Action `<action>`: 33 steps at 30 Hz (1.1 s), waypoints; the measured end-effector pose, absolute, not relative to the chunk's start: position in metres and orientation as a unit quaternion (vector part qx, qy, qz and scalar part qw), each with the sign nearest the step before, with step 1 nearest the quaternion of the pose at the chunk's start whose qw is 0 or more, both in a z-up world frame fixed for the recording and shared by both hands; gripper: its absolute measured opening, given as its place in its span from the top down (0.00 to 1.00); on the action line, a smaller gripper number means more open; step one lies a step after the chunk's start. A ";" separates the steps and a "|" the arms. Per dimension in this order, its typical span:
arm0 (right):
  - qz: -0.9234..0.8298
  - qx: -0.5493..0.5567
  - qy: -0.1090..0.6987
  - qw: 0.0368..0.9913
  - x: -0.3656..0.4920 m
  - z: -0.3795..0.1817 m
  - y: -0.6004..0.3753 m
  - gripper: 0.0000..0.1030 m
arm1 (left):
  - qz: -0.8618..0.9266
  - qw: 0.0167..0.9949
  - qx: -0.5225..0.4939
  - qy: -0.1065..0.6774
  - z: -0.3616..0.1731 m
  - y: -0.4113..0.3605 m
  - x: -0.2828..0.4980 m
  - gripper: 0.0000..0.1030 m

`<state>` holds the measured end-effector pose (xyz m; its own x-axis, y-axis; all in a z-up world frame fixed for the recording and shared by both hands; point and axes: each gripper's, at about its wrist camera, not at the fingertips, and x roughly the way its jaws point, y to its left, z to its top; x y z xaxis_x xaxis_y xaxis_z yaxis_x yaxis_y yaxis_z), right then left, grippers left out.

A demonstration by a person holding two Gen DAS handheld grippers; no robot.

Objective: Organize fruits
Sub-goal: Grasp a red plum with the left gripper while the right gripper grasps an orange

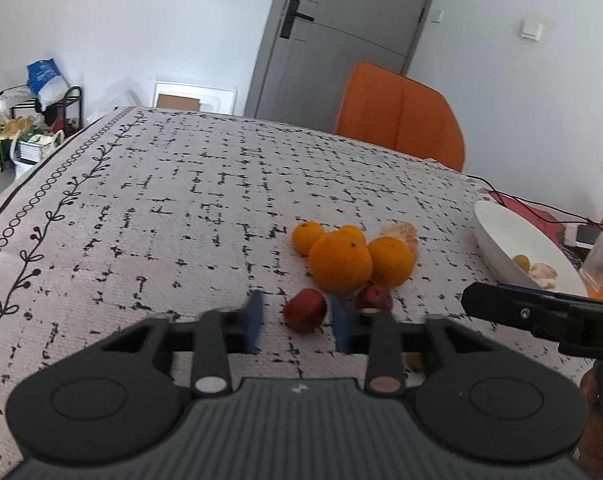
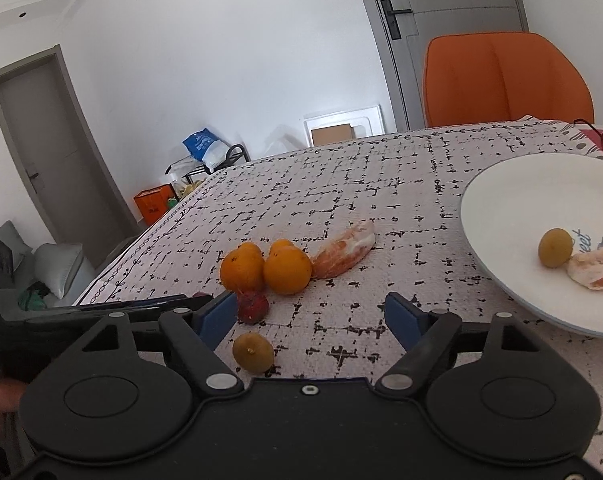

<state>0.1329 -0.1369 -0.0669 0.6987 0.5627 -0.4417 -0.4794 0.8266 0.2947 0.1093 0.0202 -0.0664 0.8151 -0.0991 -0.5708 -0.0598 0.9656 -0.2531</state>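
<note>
Three oranges (image 1: 339, 260) sit clustered on the tablecloth, with a peeled citrus segment (image 1: 403, 234) behind them. Two small red fruits lie in front: one (image 1: 304, 310) between my left gripper's (image 1: 297, 320) open blue fingers, the other (image 1: 375, 298) just right of them. In the right wrist view the oranges (image 2: 287, 270), segment (image 2: 345, 254), a red fruit (image 2: 252, 306) and a small yellow-brown fruit (image 2: 253, 352) lie ahead. My right gripper (image 2: 313, 318) is open and empty. The white plate (image 2: 501, 216) holds a yellow-brown fruit (image 2: 555, 248) and a peeled segment (image 2: 597, 268).
An orange chair (image 1: 401, 120) stands behind the table. Red items, cables and a clear cup (image 1: 601, 264) lie at the table's right end beyond the plate (image 1: 497, 232). The table's left edge (image 1: 33, 172) drops off to a cluttered floor rack.
</note>
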 end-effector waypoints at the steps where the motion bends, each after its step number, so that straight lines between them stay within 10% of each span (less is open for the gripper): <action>1: 0.283 0.079 0.267 0.918 0.135 -0.067 -0.136 0.25 | -0.011 0.942 -0.141 0.306 -0.066 0.023 0.110 0.79; 21: 0.279 0.067 0.286 0.914 0.162 -0.067 -0.103 0.58 | 0.017 0.945 -0.150 0.291 -0.051 0.055 0.106 0.80; 33: 0.283 0.085 0.302 0.906 0.167 -0.070 -0.095 0.62 | 0.025 0.945 -0.148 0.289 -0.048 0.063 0.100 0.80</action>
